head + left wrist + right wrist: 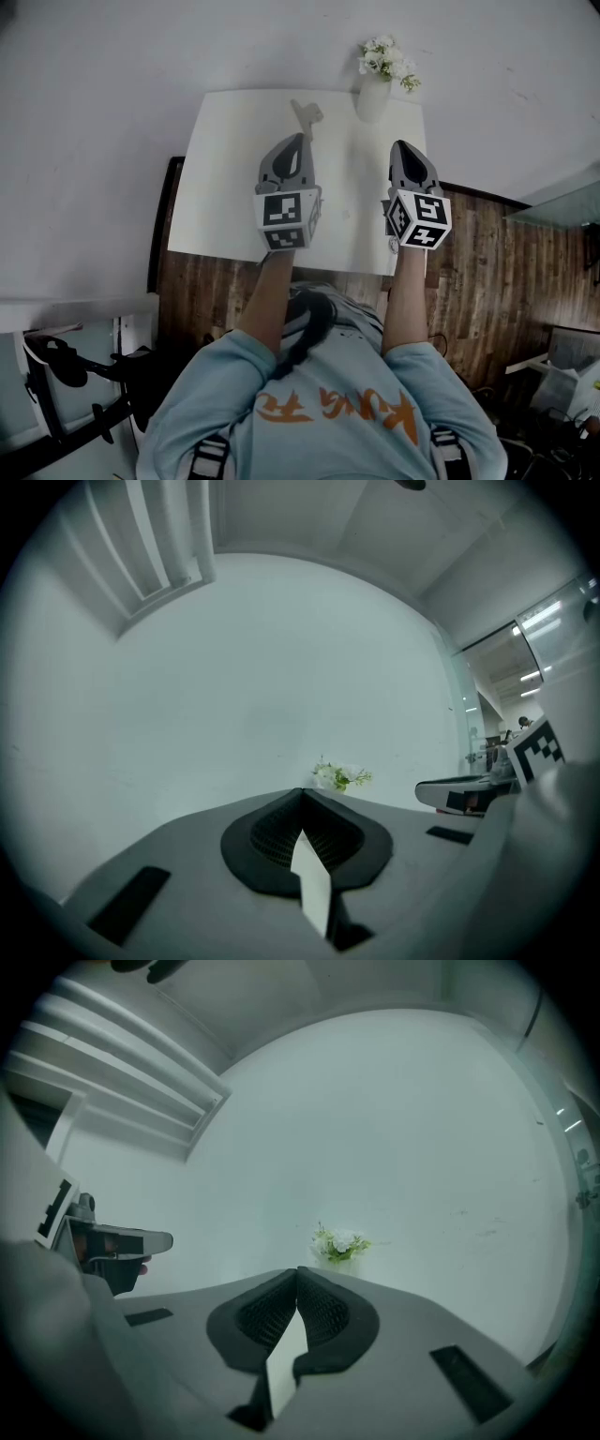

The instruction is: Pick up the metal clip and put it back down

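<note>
Both grippers are held level over the white table [223,187], pointing at the far wall. My left gripper [298,138] is shut, its fingertips meeting with nothing between them [302,792]. My right gripper [401,144] is also shut and empty [298,1270]. A pale grey shape [308,116] lies on the table just beyond the left gripper's tip; I cannot tell whether it is the metal clip or a shadow. Neither gripper view shows a clip. Each gripper appears in the other's view: the right gripper [461,794] and the left gripper [120,1241].
A white vase of flowers [377,86] stands at the table's far edge, between the two grippers' lines [339,777] [339,1244]. A small round object [394,246] sits near the table's front edge. Wooden floor [497,272] lies to the right, black equipment [66,366] at the lower left.
</note>
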Demonstrator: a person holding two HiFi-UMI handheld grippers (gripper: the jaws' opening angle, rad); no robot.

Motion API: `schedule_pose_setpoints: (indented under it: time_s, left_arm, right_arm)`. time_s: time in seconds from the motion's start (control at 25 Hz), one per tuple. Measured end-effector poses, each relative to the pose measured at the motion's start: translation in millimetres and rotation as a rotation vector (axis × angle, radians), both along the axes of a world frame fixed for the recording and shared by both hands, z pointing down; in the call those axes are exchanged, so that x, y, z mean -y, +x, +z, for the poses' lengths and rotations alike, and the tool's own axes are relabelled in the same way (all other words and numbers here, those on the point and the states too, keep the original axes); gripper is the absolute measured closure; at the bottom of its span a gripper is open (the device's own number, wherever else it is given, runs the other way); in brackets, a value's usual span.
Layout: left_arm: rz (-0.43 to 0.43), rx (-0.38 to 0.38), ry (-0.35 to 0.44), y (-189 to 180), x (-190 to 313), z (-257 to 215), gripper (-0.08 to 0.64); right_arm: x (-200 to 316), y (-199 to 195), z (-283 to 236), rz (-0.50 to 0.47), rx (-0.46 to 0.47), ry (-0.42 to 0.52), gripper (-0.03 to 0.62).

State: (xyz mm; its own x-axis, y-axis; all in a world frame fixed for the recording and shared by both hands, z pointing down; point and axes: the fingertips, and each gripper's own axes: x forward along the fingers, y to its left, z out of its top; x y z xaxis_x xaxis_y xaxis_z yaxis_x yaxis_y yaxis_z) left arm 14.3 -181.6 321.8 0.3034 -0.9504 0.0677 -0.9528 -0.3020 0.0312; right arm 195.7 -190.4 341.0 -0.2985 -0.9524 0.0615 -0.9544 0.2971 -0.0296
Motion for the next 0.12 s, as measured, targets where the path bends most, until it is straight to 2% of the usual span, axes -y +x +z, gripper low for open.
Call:
schedule_pose_setpoints:
  time_s: [0.12]
  left_arm:
    - [0.0,-0.027,-0.026,-1.9,-1.3,5.7,0.54]
  right_arm:
    - [-0.8,-0.2,0.3,-0.002,-0.002,-0.008,0.581]
